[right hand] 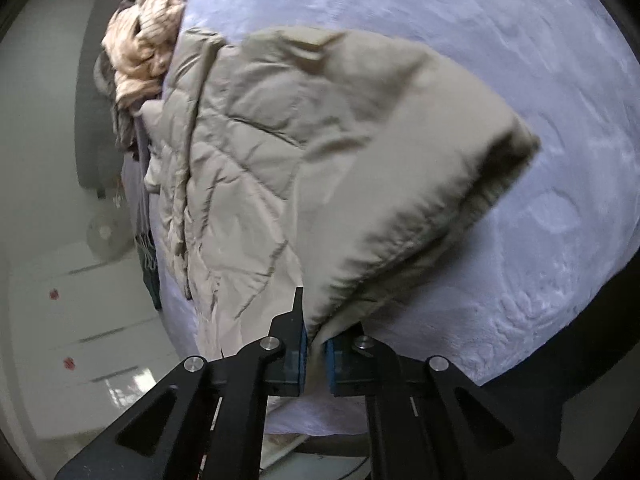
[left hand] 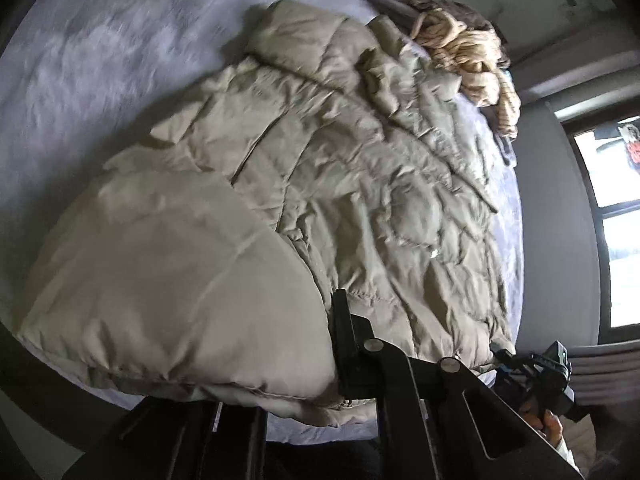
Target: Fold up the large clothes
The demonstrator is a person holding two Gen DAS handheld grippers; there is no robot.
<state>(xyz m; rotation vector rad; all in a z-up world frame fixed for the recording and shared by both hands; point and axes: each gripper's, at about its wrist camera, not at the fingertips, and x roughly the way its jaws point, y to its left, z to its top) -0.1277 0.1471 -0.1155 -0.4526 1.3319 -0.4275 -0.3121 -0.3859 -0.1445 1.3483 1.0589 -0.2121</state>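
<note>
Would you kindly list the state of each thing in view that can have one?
Puffer jacket: spread on the bed, near edge lifted.
Left gripper: shut on the jacket's edge.
Right gripper: shut on the jacket's edge.
Clothes pile: crumpled, unfolded.
Bed cover: laid flat.

I am logging the room. A bed with a pale lavender plush cover (right hand: 500, 80) is filling most of both views. A pile of tan and brown knitted fabric (left hand: 468, 52) is lying at its far edge. A window with a dark frame (left hand: 612, 216) is letting in bright daylight on the right of the left wrist view, beside a grey wall (left hand: 560, 184). In the right wrist view I am seeing a white drawer unit (right hand: 88, 320) carrying small red marks, with a small white fan (right hand: 106, 234) standing on top against a pale wall.
</note>
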